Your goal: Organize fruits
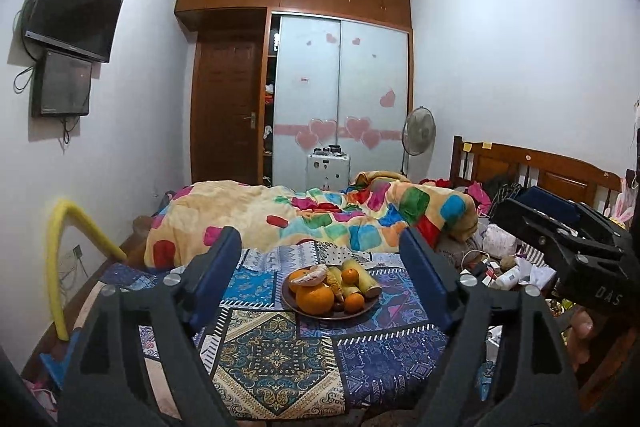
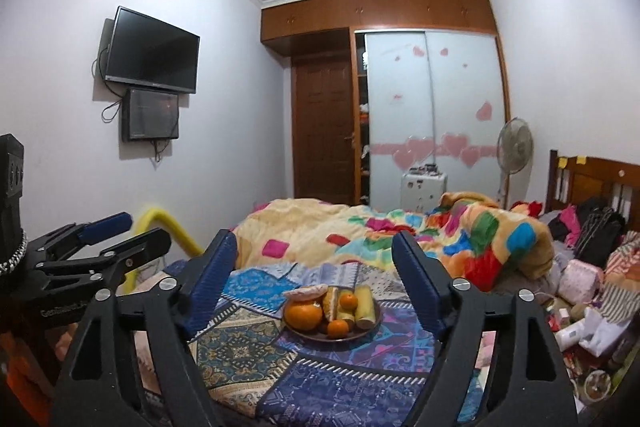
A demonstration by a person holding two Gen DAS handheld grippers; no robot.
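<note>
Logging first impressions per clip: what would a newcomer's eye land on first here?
The brown plate heaped with oranges and other fruit, sitting mid-bed on the blue patterned bedspread, framed between the open left gripper. Behind it lies a rumpled, bright patchwork blanket; farther back, wardrobe doors with pink hearts.

A brown plate (image 1: 362, 308) carries a large orange (image 1: 315, 299), two small oranges and pale yellow bamboo-like pieces (image 1: 362, 277). Under it lies a patchwork sheet (image 1: 276, 351) in blue, teal and purple with ornate tan motifs. At twelve o'clock from the plate, a cream blanket (image 1: 256, 211) bears red, pink, green and blue squares. Each gripper's black frame carries blue pads (image 1: 424, 271). Pink hearts mark the frosted wardrobe doors (image 1: 344, 95).
</note>
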